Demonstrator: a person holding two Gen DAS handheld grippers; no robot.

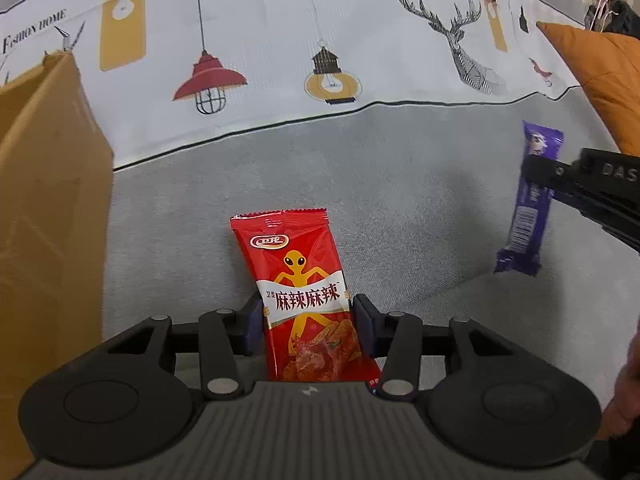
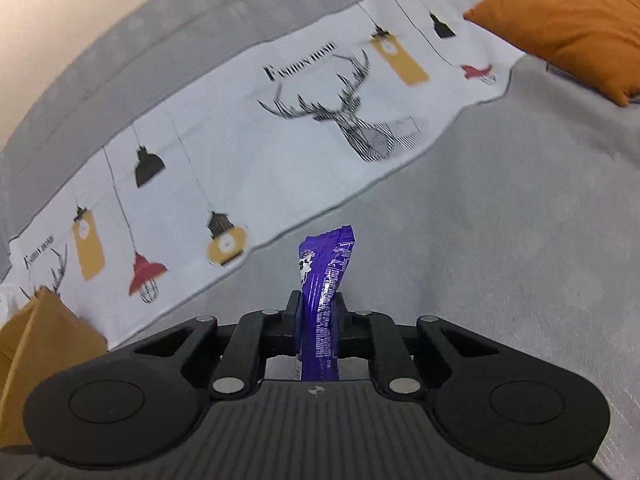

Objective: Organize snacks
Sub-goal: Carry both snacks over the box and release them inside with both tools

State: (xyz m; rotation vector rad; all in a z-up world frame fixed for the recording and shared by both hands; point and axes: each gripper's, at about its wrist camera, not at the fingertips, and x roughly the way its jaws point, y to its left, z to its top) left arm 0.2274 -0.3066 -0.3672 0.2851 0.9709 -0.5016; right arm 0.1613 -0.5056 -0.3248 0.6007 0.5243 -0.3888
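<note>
A: In the left wrist view we see the left gripper [image 1: 307,320] with its 2 pads pressed against the sides of a red snack packet [image 1: 306,300]. The packet stands upright between them, its serrated top edge above the pads and its lower end running down behind the gripper body. The packet bears a yellow figure and a white band of printed characters.

B: In the right wrist view we see the right gripper [image 2: 318,316] clamped on a purple snack bar [image 2: 322,300]. The jaws stand narrow, and the wrapper is pinched and twisted where the pads meet it. Its crimped end rises above the fingers.

A: We also find that bar at the right of the left wrist view, hanging lengthwise from the black fingers of the right gripper, clear of the grey sofa [image 1: 400,200] behind it. It is well apart from the red packet.

B: Both views show a white cloth [image 2: 260,140] printed with lamps, a deer head and lettering, laid across the sofa. Neither snack touches it.

A: At the left edge we see a brown cardboard box [image 1: 48,200], its wall tall in the left wrist view; in the right wrist view only its corner shows at lower left. An orange cushion [image 2: 568,20] lies at upper right in both views.

B: We cannot tell what the box contains.
</note>
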